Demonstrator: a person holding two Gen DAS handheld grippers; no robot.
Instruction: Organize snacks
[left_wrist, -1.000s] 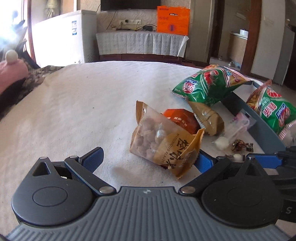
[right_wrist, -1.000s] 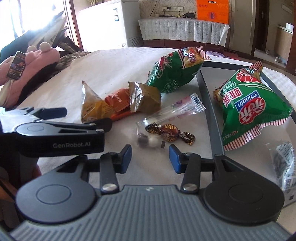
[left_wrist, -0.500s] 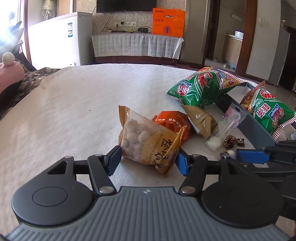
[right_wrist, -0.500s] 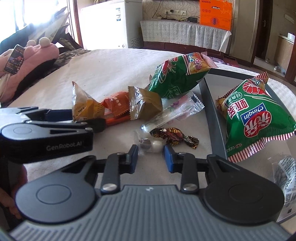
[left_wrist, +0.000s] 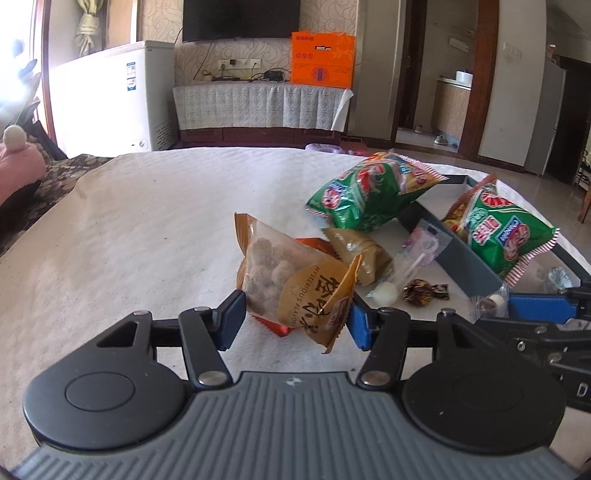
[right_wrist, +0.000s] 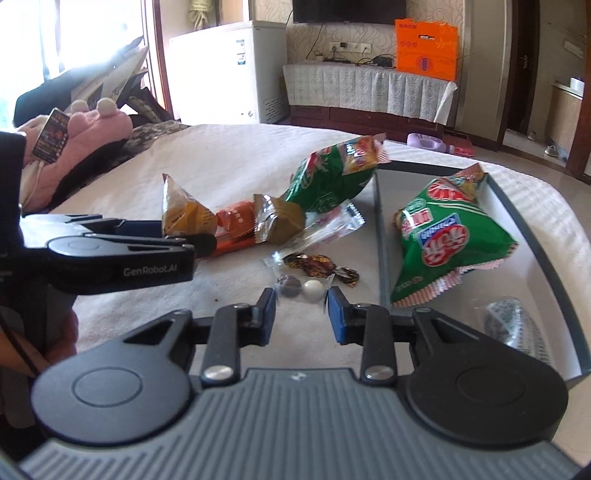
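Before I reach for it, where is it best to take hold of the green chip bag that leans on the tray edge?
Probably the crimped top end of the green chip bag: it is flat and sticks up free near the tray rim. Come from above on the tray side, with the fingers across the seal. The puffed body looks too wide and slippery to pinch well.

- A white chest freezer (left_wrist: 110, 96) stands by the far wall, with bright daylight flooding in from a window (right_wrist: 85, 40) on the left.
- A dark television (left_wrist: 241, 18) hangs on pale, swirl-patterned wallpaper.
- Below it, a low cabinet (left_wrist: 258, 110) draped in a white lace cloth carries an orange box (left_wrist: 322, 59).
- A dark wood doorway (left_wrist: 476, 74) opens to the right, over a pale tiled floor (right_wrist: 524, 155).
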